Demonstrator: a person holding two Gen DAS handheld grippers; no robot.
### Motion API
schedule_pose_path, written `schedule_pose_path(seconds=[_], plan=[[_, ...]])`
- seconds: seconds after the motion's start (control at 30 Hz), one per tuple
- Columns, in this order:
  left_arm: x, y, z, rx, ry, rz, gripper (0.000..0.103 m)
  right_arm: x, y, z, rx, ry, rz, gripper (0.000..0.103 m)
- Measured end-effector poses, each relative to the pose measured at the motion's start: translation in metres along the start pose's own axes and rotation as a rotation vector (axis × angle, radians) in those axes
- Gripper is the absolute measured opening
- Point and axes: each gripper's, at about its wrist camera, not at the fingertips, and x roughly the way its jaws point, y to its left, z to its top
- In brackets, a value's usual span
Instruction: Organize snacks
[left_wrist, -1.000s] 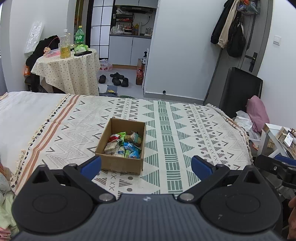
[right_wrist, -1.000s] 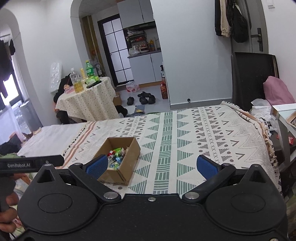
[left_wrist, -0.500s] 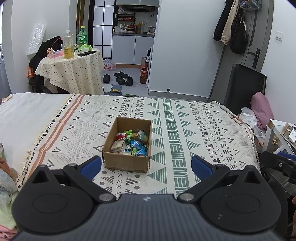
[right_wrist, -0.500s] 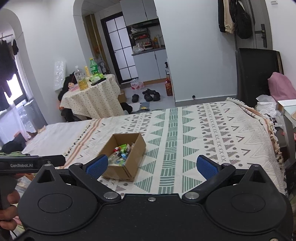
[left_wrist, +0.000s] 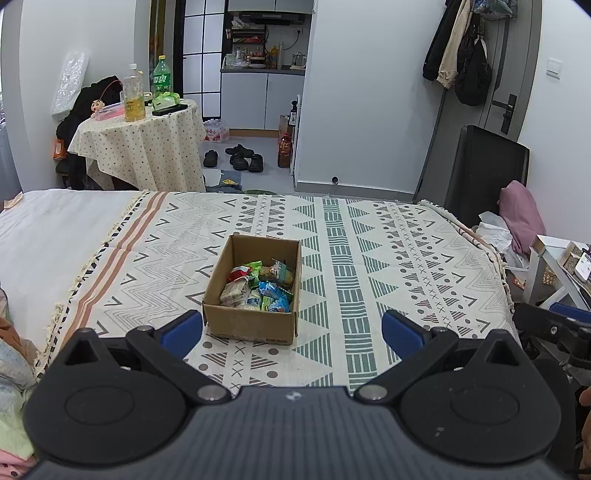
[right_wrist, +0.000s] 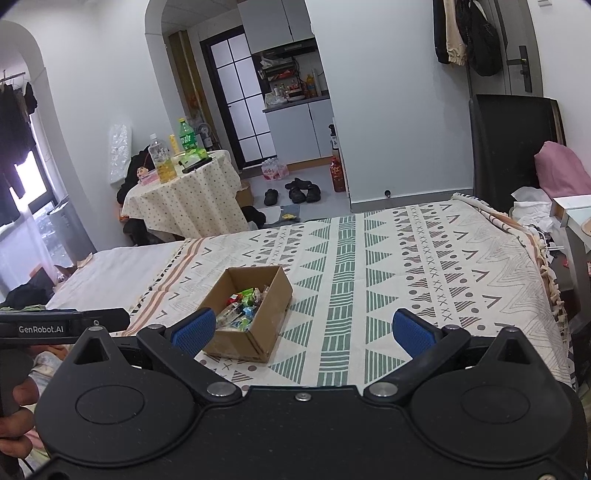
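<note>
Left wrist view: left claw (left_wrist: 291, 328) spread, empty, above bed (left_wrist: 388, 258); cardboard box (left_wrist: 251, 317) holds snacks (left_wrist: 258, 290). Right claw (right_wrist: 301, 330) likewise spread, empty.

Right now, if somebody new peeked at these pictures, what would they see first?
Probably the open cardboard box sitting alone in the middle of the patterned bedspread, with bright snack packets piled inside. Next come the left gripper and right gripper, both open and empty, low in front. Farther back, a small round table holds tall bottles.
</note>
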Motion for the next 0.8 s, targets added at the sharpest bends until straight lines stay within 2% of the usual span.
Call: schedule_pose_path(seconds=[0.8], plan=[[-0.0008, -0.0034, -0.0007, 0.003, 0.001, -0.001, 0.103, -0.0009, 0.0003, -0.0009, -0.001, 0.003, -0.001, 0.103]])
